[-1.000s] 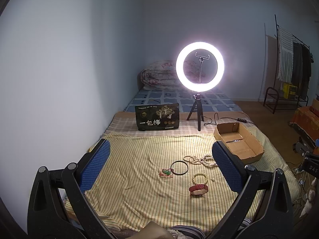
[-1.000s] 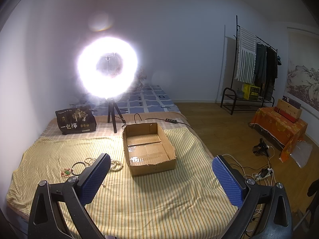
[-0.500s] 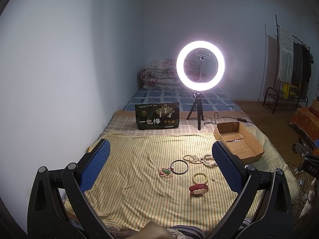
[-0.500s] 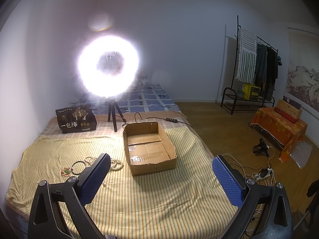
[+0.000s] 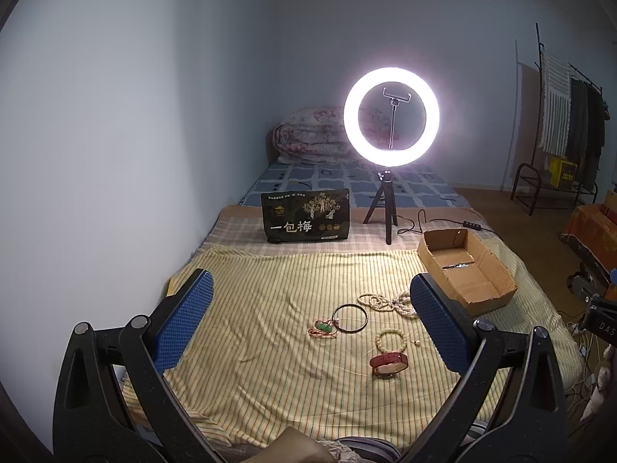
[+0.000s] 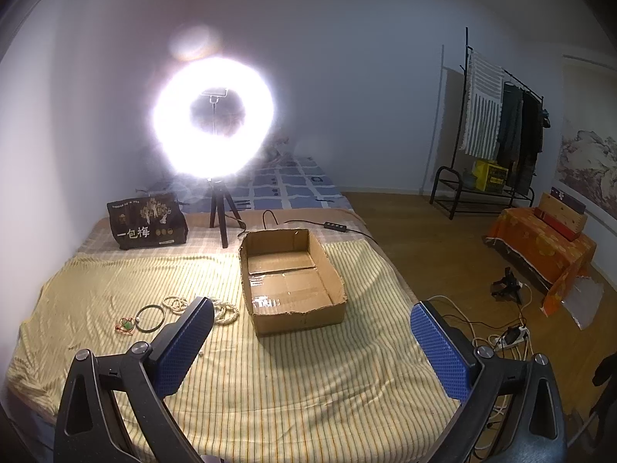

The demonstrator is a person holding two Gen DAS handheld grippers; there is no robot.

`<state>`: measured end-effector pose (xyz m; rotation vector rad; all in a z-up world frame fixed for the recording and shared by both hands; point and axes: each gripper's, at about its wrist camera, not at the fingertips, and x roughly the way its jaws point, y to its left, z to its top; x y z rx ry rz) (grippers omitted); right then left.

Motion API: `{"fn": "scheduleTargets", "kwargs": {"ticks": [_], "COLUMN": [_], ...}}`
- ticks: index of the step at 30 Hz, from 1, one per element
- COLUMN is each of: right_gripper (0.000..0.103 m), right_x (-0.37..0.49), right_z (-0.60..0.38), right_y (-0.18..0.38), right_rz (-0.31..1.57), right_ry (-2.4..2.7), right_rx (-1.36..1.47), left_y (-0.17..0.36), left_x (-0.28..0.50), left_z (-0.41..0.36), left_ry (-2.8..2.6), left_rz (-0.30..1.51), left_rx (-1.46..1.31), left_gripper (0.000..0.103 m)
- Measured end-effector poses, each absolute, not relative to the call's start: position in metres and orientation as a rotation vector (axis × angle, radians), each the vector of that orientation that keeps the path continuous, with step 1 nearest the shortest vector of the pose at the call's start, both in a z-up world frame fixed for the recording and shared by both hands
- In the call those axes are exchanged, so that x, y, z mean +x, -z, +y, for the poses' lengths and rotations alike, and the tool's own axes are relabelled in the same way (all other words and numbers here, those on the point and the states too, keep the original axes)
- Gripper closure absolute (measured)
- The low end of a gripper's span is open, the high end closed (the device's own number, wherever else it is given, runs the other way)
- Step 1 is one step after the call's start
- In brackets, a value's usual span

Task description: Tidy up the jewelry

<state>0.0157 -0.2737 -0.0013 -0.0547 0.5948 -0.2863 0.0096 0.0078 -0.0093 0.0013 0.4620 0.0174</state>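
We hold the left gripper (image 5: pixel 308 312) above the near edge of the bed, its two blue-padded fingers (image 5: pixel 185 312) spread wide with nothing between them. The right gripper (image 6: pixel 312 343) hangs the same way, jaws wide apart and empty, aimed over the bed's right side.

Between the left jaws, on the yellow striped blanket (image 5: pixel 250 339), we count five pieces of jewelry lying loose: one red strap watch (image 5: pixel 388 363) nearest us, one pale bead bracelet (image 5: pixel 391 340) just beyond it, one thin dark bangle (image 5: pixel 350 318), one green pendant on a red cord (image 5: pixel 323 328) touching the bangle's left side, and one long string of cream beads (image 5: pixel 385 303) heaped partly behind the right finger. A single tiny pale item sits just right of the bracelet; we cannot tell what it is.

Farther right stands one open cardboard box (image 6: pixel 293 281); nothing shows inside it. Behind stand one lit ring light (image 5: pixel 391 115) on a tripod and one black snack bag (image 5: pixel 306 216).
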Motion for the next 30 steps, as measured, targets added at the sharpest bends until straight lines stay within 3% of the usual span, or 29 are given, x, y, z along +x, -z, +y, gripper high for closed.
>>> {"fn": "scheduleTargets", "kwargs": {"ticks": [12,22,30], "right_gripper": [0.000,0.000,0.004], "right_x": [0.045,0.079,0.118], "right_z": [-0.266,-0.263,-0.256], "right_y": [0.021,0.054,0.102], "right_rz": [0.633,0.647,0.843], "right_ry": [0.224,0.048,-0.079], "right_rx": [-0.109,-0.138,-0.151], "left_y": [0.037,0.090,0.143], "left_x": [0.038,0.084,0.126], "left_z": [0.025,0.054,0.064], "left_ry": [-0.052,-0.008,0.096], "left_rz": [0.525,0.663,0.812], "left_rx": [0.006,0.033,-0.017], "left_gripper": [0.000,0.000,0.028]}}
